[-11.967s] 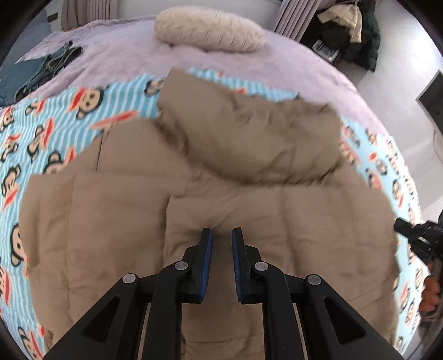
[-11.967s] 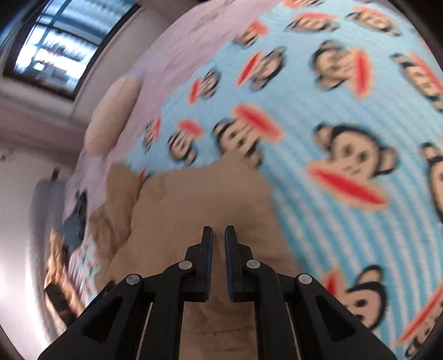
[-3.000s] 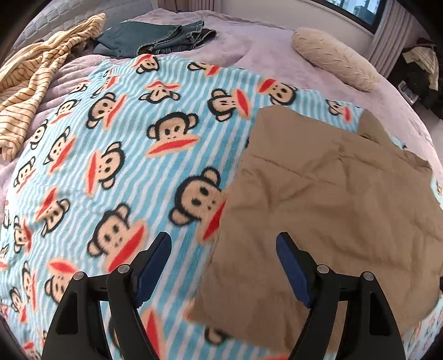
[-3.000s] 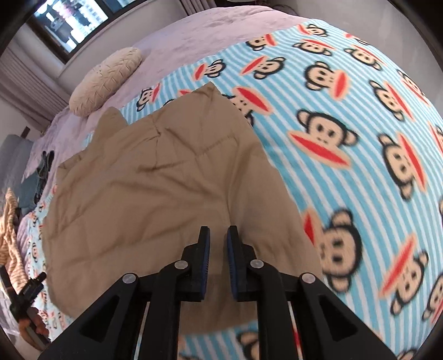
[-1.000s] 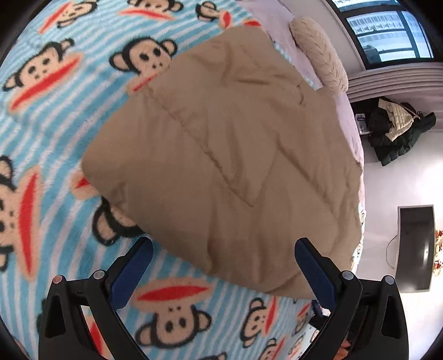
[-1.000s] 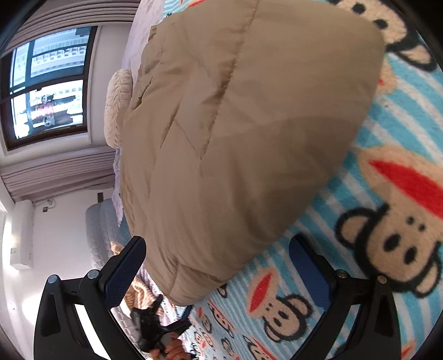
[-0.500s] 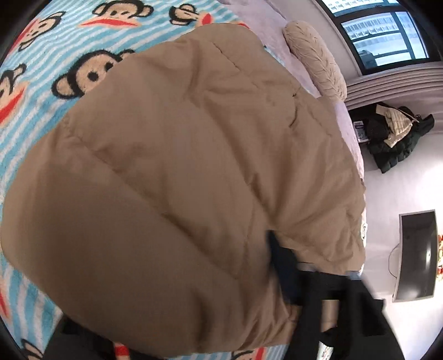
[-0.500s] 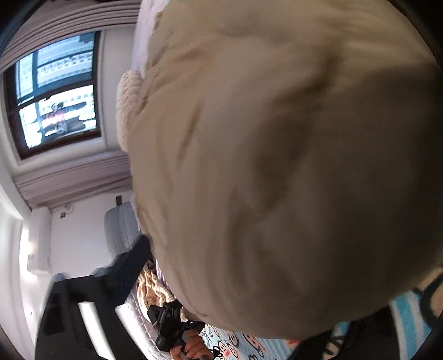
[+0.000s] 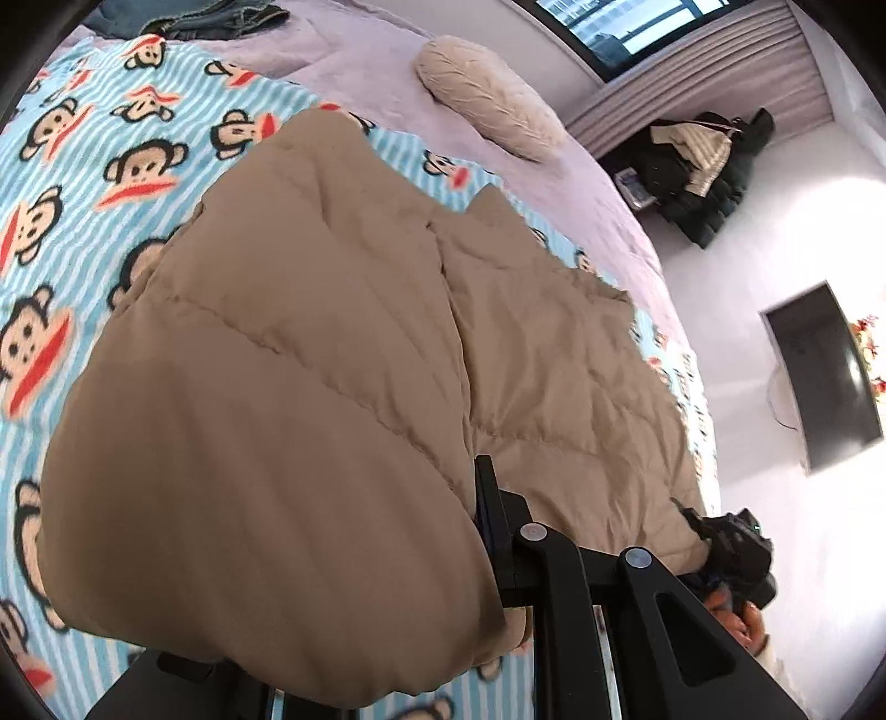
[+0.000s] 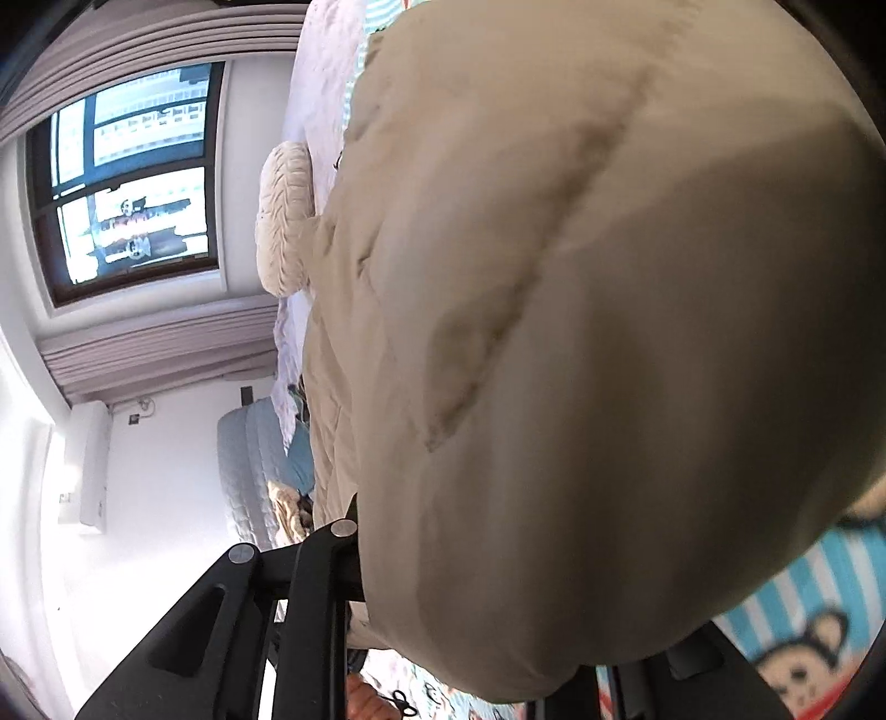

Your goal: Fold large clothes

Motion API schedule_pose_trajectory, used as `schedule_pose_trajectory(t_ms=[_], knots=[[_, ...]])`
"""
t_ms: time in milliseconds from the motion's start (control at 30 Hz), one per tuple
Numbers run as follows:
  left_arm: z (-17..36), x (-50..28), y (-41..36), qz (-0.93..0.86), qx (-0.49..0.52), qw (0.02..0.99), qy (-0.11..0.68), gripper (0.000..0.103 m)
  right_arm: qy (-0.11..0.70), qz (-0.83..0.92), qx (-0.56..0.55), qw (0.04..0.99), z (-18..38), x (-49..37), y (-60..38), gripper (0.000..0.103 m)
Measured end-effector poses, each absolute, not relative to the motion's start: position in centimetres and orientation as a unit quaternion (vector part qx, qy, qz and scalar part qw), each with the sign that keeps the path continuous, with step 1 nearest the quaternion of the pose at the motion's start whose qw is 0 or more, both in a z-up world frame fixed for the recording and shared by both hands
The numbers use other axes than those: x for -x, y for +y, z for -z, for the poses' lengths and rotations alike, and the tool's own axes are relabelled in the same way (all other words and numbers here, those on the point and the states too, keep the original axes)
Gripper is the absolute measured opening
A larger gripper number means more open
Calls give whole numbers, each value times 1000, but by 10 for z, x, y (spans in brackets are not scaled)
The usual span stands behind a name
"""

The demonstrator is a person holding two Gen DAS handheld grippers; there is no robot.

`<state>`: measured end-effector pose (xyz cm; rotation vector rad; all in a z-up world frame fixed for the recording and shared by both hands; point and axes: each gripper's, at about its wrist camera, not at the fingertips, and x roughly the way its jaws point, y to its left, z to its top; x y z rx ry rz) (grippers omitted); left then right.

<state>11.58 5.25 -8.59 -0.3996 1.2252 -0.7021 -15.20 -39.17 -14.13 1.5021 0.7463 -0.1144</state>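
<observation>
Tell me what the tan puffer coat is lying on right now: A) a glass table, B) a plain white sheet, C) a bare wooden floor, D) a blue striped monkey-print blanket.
D: the tan puffer coat rests on the monkey-print blanket, which shows around its edges.

— What do you have around you on the bed?

— You have a blue striped blanket (image 9: 111, 166) printed with monkey faces, spread over a lilac bedspread (image 9: 360, 72). A cream knitted pillow (image 9: 487, 97) lies on the bedspread near the window (image 10: 127, 183).

— Anything else on the bed?

— At the far corner you can see folded jeans (image 9: 221, 16).

— And beyond the bed?

— You have a heap of dark clothes (image 9: 703, 166) on the floor below the curtain (image 9: 692, 72), a black screen (image 9: 825, 376) on the white wall, and an air conditioner (image 10: 91, 465) mounted on the wall in the right wrist view.
</observation>
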Motion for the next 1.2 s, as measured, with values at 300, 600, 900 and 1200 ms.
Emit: schedule_pose_trajectory(t_ms=[300,600,900,1200], knots=[[91,-53,102,354,179,703,590,21,355,70,-666,652,137,230,-346,23],[119,31,139,320,186,685,628,21,378,74,-665,640,146,266,-343,25],[134,38,136,269,185,693,643,33,372,66,-688,620,168,282,-352,41],[107,50,149,183,144,721,652,51,387,107,-693,599,152,310,-357,59]])
